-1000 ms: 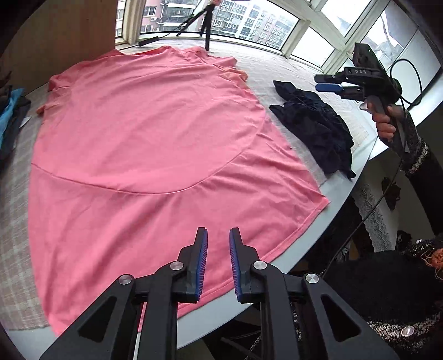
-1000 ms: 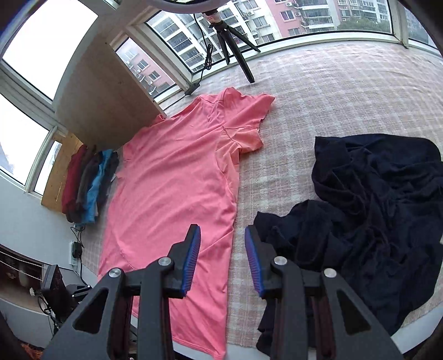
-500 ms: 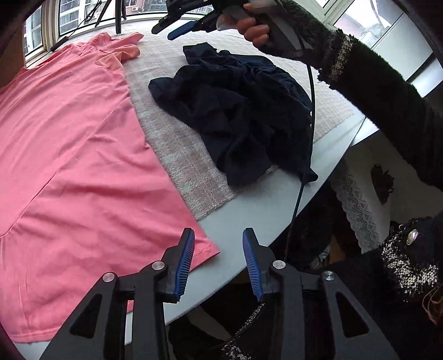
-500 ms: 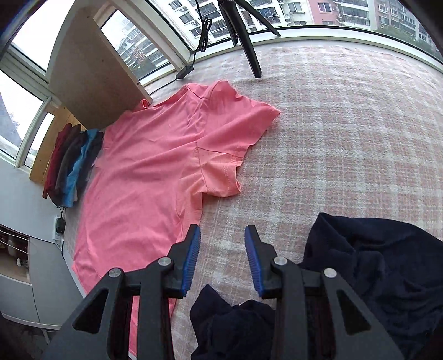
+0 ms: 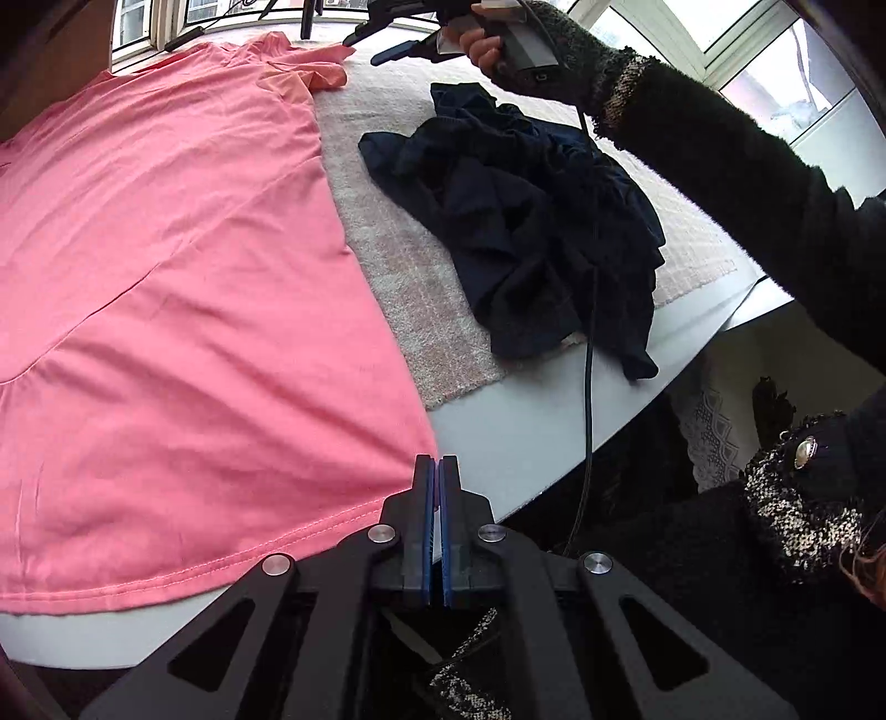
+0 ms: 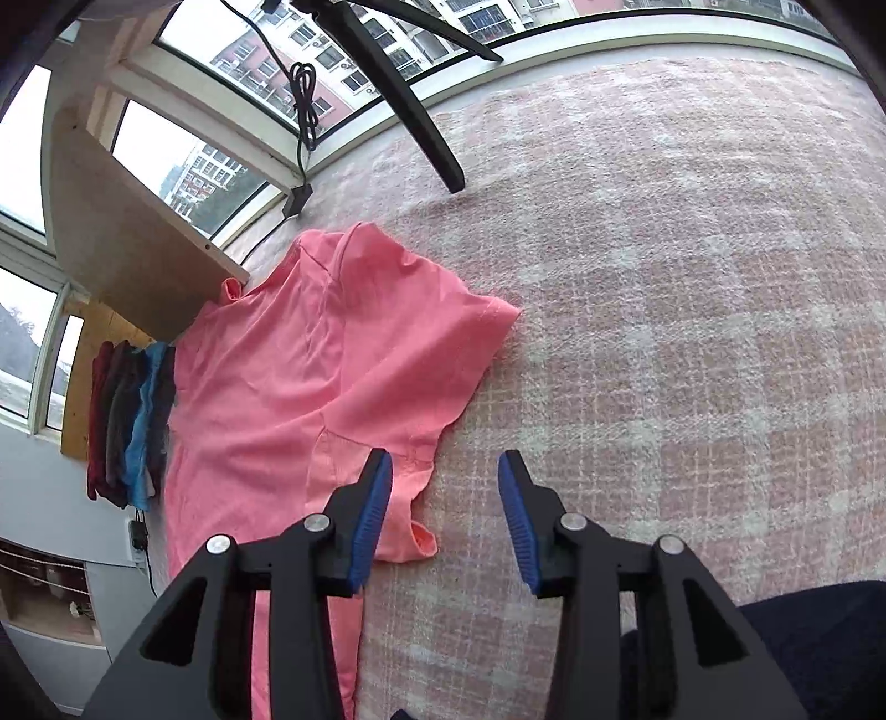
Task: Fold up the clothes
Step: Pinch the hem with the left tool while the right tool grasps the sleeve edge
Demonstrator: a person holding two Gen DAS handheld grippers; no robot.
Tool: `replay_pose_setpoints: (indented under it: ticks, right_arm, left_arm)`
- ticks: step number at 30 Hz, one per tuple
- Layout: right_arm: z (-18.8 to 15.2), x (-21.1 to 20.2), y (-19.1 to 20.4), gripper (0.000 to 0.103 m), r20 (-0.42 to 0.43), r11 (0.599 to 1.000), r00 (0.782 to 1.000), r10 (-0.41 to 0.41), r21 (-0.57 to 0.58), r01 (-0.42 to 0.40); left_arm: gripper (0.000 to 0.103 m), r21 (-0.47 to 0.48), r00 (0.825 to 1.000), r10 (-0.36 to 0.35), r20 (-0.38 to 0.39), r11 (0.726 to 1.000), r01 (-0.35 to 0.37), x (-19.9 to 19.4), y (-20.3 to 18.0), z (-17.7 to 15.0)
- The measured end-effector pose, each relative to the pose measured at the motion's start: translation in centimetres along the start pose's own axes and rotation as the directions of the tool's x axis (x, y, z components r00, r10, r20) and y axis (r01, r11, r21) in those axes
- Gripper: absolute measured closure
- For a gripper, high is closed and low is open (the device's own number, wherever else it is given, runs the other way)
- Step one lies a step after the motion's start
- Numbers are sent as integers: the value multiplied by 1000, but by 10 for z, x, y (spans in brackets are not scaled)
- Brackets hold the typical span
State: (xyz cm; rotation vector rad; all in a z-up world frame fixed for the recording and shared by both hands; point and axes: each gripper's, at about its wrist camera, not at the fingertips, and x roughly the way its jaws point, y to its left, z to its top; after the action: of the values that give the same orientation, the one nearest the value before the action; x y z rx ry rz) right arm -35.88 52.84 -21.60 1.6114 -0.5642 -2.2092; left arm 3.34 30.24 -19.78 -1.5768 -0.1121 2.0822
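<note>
L wrist view: left tongs (image 5: pixel 437 471) are pressed together right at the hem corner of the pink T-shirt (image 5: pixel 183 310). Whether any cloth is actually pinched betw. the blue pads can't be told; the corner ends just at the tips. The shirt lies flat, spread ahead and to the left of the tongs, hem at the near edge of the white surface (image 5: pixel 531 443). Ahead and to the right, a crumpled navy garment (image 5: pixel 526 221) sits on the checked blanket (image 5: pixel 410 293), apart from the shirt. Far ahead, the right hand (image 5: pixel 498 44) holds the right tongs (image 5: pixel 387 41) over the shirt's sleeve; a black cable (image 5: pixel 590 387) hangs down from them.

R wrist view: right tongs (image 6: pixel 446 512) are spread wide, nothing betw. them. The pink sleeve (image 6: pixel 410 531) lies just below and inside the left pad, checked blanket under the right pad. The shirt body runs ahead and left; tripod leg (image 6: pixel 421 122) far ahead; stack of folded clothes (image 6: pixel 130 421) off to the far left.

Handling, as a judgement: thin knit, light, limp, will drape and wrinkle, no stiffness. Best taken at hem corner and sleeve/shoulder seam on the same side, both layers, then lifted together so the side folds over evenly.
</note>
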Motion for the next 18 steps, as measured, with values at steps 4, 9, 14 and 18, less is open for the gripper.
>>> replay_pose_setpoints:
  ticks: [4,9,14,18]
  right_arm:
    - [16,15,2,62,57,1000,998,-23,-5,23]
    - [28,27,19,48,105,993,993,-57,-95,67]
    - [29,39,30,98,68,988,998,11,-156,0]
    - [33,35,46,101,57,984,998,-11,-174,21]
  left_arm:
    - [102,-11,1000,-4,11,1000,4,0,5,5]
    - [102,-17,999,-31,19,999,31,2,9,12]
    - [102,-40,998,-60,33,997,61,5,16,13]
    - [102,-98,993,-85,78,991,93,-5,33,10]
